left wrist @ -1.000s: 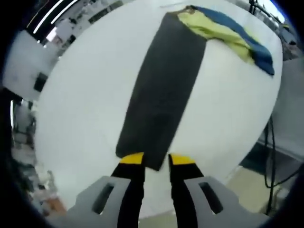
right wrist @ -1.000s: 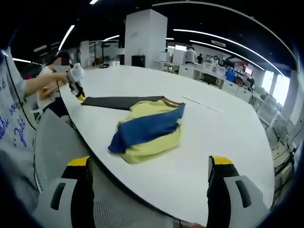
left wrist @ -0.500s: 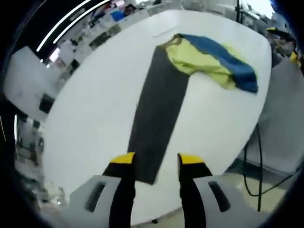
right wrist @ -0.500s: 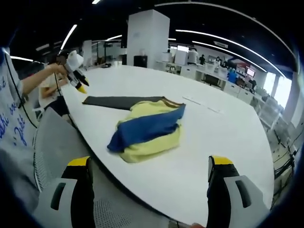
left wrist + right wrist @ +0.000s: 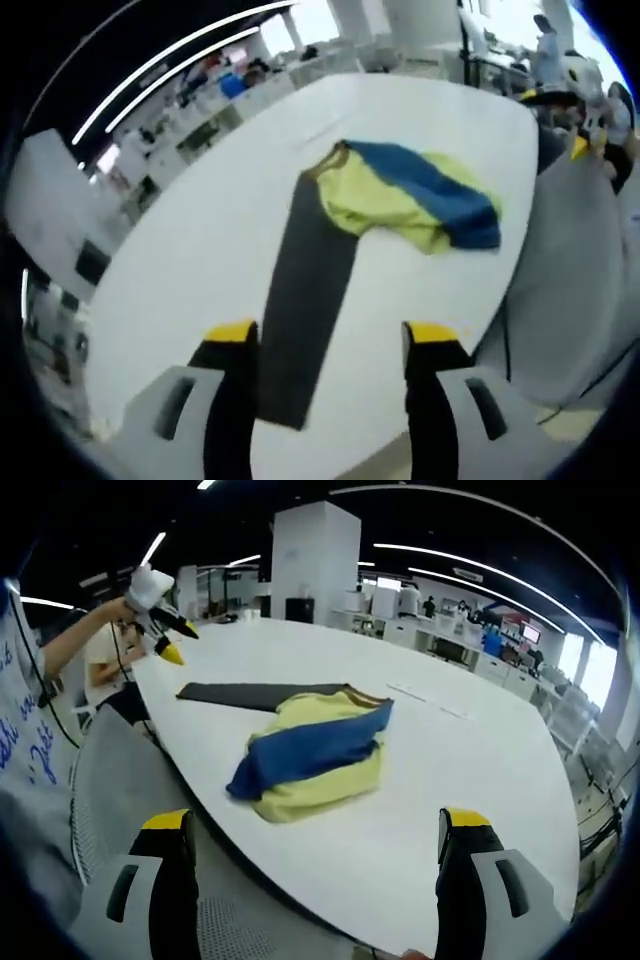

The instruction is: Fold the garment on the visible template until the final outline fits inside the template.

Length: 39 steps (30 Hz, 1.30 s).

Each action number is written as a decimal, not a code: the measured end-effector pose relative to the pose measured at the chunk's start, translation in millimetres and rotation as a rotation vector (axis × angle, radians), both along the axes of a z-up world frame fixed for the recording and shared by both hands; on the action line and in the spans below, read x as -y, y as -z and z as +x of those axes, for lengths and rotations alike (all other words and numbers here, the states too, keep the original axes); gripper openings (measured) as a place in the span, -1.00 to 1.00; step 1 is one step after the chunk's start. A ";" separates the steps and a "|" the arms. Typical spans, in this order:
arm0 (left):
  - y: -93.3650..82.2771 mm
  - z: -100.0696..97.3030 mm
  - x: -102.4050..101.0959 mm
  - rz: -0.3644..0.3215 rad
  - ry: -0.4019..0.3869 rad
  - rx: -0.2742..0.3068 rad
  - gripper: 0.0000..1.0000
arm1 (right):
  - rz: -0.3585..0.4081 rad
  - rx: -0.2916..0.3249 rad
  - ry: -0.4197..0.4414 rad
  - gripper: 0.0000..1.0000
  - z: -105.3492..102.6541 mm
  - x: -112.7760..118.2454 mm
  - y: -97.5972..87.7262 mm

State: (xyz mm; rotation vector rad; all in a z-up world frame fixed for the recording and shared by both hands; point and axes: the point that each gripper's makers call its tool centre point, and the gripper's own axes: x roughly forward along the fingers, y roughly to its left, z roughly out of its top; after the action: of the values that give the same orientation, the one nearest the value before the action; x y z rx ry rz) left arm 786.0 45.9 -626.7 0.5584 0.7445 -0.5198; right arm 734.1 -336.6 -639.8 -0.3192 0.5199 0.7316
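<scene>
Open-plan office: long ceiling light strips [image 5: 480, 565], a broad white pillar [image 5: 308, 560], rows of desks [image 5: 440, 640] behind the far edge of a large white table [image 5: 470, 770].

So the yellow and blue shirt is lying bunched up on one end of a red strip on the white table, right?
Not quite: the strip is dark grey, not red, as the right gripper view shows. The rest holds: the yellow and blue shirt lies bunched over one end of it on the white table.
</scene>
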 end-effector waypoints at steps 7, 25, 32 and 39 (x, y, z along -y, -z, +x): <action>-5.3 -14.4 28.7 -0.036 0.060 -0.018 0.46 | -0.004 0.005 0.009 1.00 1.0 6.6 -1.4; -26.1 -35.0 69.5 -0.245 0.119 0.045 0.99 | -0.033 0.010 0.003 1.00 -0.7 8.3 -5.9; -39.0 -44.7 78.3 -0.273 0.131 0.093 0.99 | -0.039 0.013 0.001 1.00 -0.1 5.8 -9.3; -45.9 -51.9 83.9 -0.314 0.113 0.121 0.99 | -0.037 0.019 -0.002 1.00 0.3 2.3 -12.2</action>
State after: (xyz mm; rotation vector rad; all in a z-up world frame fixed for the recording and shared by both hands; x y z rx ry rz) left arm 734.1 -38.0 -580.8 0.3363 0.5046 -0.6872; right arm 734.4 -338.8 -627.7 -0.3606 0.5154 0.7208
